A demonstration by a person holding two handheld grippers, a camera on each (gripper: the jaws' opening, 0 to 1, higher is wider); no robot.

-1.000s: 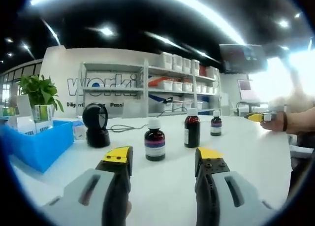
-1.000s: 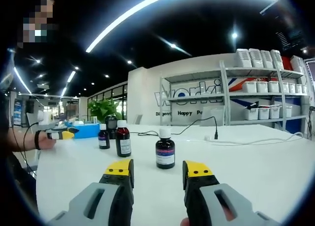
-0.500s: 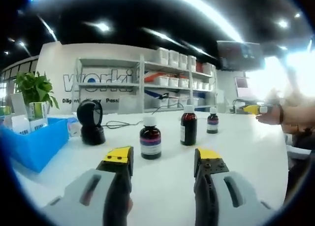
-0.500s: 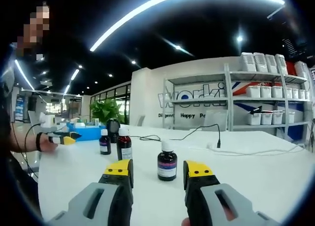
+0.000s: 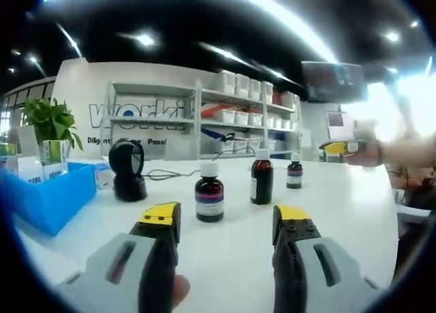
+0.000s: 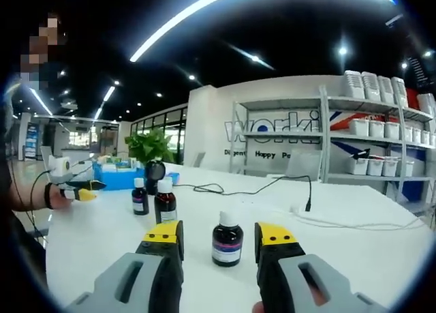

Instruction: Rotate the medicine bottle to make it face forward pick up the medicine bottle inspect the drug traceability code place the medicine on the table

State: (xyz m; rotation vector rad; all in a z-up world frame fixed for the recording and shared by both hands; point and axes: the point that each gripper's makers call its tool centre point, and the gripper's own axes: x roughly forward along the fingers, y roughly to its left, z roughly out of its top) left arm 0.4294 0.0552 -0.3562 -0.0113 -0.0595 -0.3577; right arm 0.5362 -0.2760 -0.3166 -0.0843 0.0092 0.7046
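We hold left gripper and right gripper spread wide, empty. Medicine bottle stands on table, just beyond right gripper; an off-centre squeeze may topple it.

Wall: white lettered back wall
Shelving: grey metal rack with white bins
Ceiling: dark, long strip lights
Desk: white desk

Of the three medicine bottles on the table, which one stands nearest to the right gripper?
The bottle with the purple-banded label, standing alone straight ahead between the right gripper fingers. The other two bottles stand together farther back on the white table.
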